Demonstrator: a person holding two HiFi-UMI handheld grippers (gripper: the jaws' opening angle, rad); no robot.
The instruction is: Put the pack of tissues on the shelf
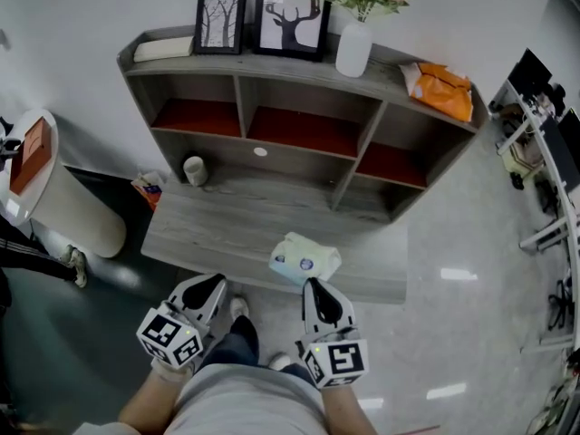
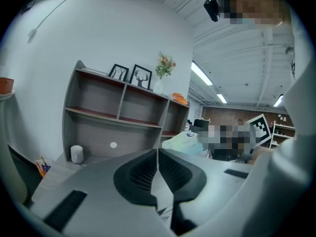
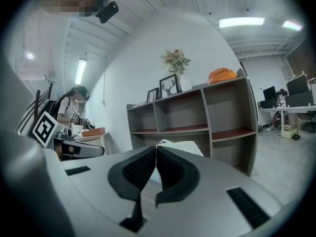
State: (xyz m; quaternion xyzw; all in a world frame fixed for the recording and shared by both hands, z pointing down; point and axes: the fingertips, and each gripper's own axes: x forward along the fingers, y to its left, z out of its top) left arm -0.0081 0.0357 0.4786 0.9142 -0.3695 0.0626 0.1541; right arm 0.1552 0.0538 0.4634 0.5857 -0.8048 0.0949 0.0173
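Observation:
The pack of tissues (image 1: 304, 257), pale green and white, lies on the grey low table (image 1: 208, 229) in front of the shelf unit (image 1: 299, 125). My right gripper (image 1: 314, 284) hangs just below it, jaws shut with nothing between them; the pack (image 3: 185, 147) shows right beyond its tips. My left gripper (image 1: 216, 284) is at the table's front edge, left of the pack, jaws shut and empty. In the left gripper view the pack (image 2: 183, 142) lies off to the right of the tips (image 2: 158, 150).
On the shelf top stand two framed pictures (image 1: 290, 12), a white vase with flowers (image 1: 353, 48) and an orange bag (image 1: 444, 89). A white cup (image 1: 194, 170) sits on the table's back left. A round white side table (image 1: 36, 166) is at the left, desks at the right.

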